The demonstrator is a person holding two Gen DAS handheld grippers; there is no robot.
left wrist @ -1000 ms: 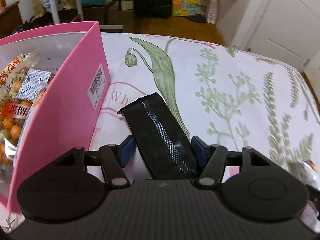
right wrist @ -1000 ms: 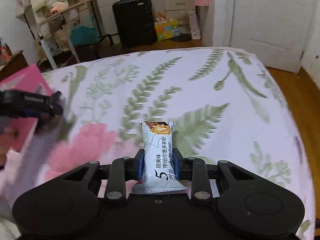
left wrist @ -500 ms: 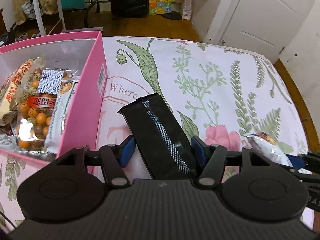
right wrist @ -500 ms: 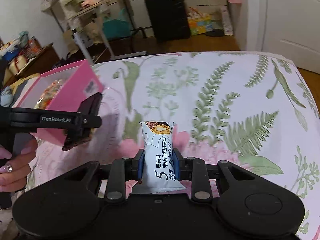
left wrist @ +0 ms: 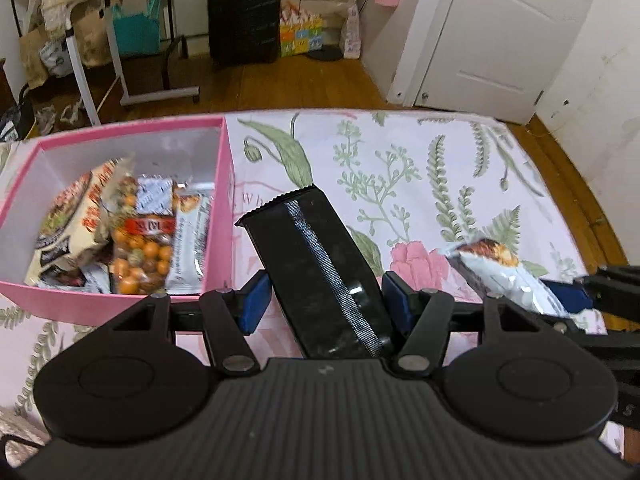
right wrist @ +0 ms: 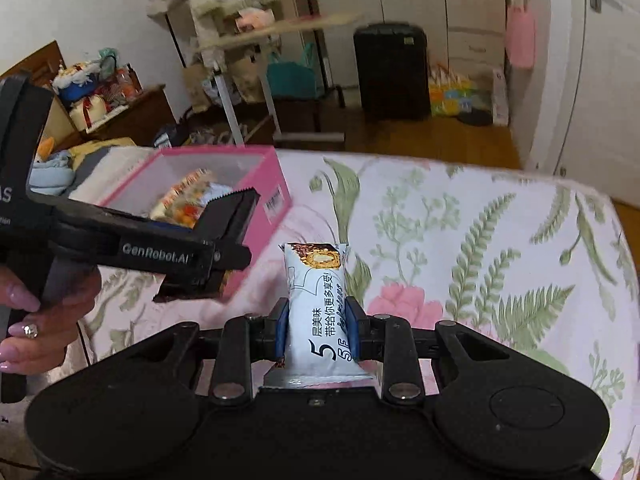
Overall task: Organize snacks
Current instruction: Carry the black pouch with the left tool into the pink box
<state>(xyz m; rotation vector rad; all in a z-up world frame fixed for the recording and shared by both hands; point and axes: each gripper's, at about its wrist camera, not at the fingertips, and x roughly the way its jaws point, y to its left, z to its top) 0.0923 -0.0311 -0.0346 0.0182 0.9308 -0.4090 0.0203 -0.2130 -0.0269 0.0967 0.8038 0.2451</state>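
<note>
Pink box, 2 grippers each w/ a snack above floral cloth.
L wrist: left gripper [left wrist: 324, 304] clamps black packet [left wrist: 320, 268], held just right of pink box [left wrist: 120, 306] w/ snack bags inside; floral cloth [left wrist: 400, 160] below. R wrist: right gripper [right wrist: 318, 330] pinched tight on white bar [right wrist: 320, 312], box behind-left, hand [right wrist: 44, 320] on left gripper's grip.

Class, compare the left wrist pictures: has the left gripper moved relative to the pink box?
Yes. The left gripper has risen: the pink box, earlier seen side-on, is now seen from above, contents showing.
</note>
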